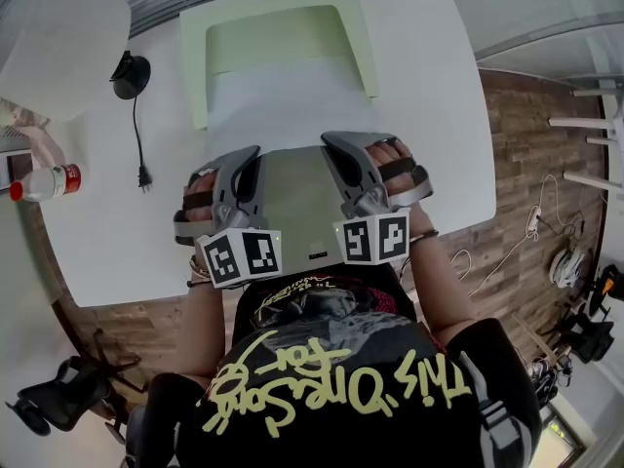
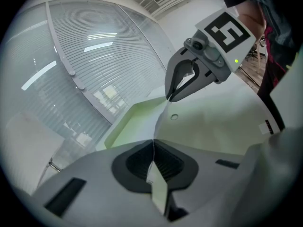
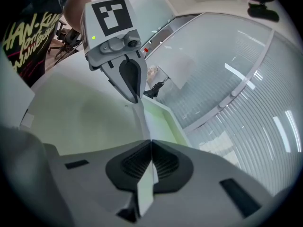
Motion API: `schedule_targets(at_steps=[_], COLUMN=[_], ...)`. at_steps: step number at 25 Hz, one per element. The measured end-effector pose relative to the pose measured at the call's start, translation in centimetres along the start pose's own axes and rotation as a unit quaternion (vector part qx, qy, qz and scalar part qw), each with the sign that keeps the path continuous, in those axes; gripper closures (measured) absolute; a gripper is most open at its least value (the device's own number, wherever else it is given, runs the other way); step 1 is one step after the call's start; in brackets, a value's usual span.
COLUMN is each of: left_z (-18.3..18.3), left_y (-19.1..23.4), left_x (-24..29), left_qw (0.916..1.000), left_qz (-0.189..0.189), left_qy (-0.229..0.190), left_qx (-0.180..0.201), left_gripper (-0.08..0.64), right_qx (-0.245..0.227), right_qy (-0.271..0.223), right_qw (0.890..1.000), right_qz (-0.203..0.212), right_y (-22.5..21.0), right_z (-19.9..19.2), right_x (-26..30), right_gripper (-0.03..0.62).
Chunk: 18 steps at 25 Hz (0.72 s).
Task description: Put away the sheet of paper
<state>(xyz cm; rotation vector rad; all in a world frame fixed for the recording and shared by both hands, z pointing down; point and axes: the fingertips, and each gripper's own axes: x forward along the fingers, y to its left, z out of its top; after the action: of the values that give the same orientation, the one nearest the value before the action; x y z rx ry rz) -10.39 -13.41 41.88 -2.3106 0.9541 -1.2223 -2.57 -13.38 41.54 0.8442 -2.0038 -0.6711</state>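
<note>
The sheet [image 1: 288,115] is thin, white and matte, a plain rectangle pulled fairly flat. The tray [image 1: 195,66] beyond it is pale green plastic, shallow, with a raised rim and rounded corners. Both grippers are smooth grey plastic with ribbed black pads, and each carries a cube with black-and-white square markers.

The left gripper [image 1: 253,152] and the right gripper [image 1: 330,140] are each clamped on the near edge of the sheet, one towards each corner. In the left gripper view the jaws are closed on a sliver of paper [image 2: 152,160], and the edge runs taut from them to the tip of the right gripper [image 2: 169,97]. The right gripper view shows the same thing mirrored [image 3: 150,162]. From the grippers the sheet reaches away from the person, and its far part covers the near half of the tray. A flat, pale grey-green panel [image 1: 292,208] lies under the grippers, on the person's side of the sheet.

The table [image 1: 97,222] is smooth, white and round-cornered. On its left part lies a black cable [image 1: 136,135], and a clear bottle [image 1: 44,183] with a red cap lies at its left edge. The floor [image 1: 517,164] is wood plank. Pale horizontal blinds [image 2: 71,56] line the far wall.
</note>
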Motion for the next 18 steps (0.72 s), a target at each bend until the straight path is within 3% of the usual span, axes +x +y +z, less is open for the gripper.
schedule_targets(at_steps=[18], left_z=[-0.1], left_y=[0.8], left_x=[1.3], left_qw=[0.9996], left_qz=[0.013], left_qy=[0.023], left_qx=[-0.011], left_gripper=[0.552], right_qx=[-0.006], right_qy=[-0.013], right_qw=[0.999], right_qz=[0.029], right_y=[0.0], right_z=[-0.8], right_x=[1.2], right_gripper=[0.584])
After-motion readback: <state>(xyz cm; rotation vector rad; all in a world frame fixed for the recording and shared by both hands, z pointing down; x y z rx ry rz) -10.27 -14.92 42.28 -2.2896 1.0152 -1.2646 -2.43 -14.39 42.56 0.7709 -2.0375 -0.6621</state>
